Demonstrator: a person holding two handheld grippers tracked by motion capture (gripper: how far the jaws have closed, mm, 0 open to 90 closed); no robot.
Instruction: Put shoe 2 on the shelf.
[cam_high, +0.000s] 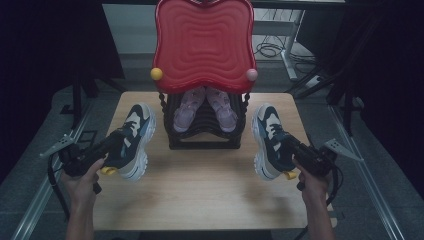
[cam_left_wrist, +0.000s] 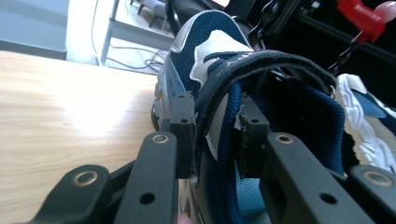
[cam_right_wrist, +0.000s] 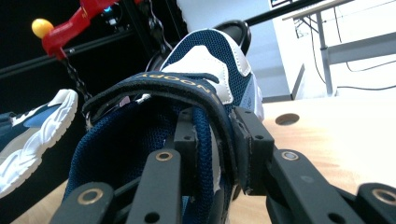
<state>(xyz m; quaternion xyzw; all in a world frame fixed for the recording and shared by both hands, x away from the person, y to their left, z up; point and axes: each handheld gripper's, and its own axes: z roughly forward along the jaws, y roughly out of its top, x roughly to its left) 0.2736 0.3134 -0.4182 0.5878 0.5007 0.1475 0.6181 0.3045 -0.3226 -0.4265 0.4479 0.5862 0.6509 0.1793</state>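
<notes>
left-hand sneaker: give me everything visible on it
The left sneaker is navy mesh with white and light-blue panels, a chunky white sole and a navy strap across the opening with small gold lettering. It sits upright on the wooden table, left of the black rack, toe pointing away from the person. The left gripper is shut on its collar wall, one jaw inside.

The strap (cam_right_wrist: 187, 88) of the right-hand sneaker (cam_right_wrist: 205, 70) carries gold lettering, upside down, apparently "NOOPY".

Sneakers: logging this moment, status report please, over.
Left tool shut on left sneaker, right tool shut on right sneaker. Both sneakers at the wooden table. Black rack with pink shoes stands between them.
</notes>
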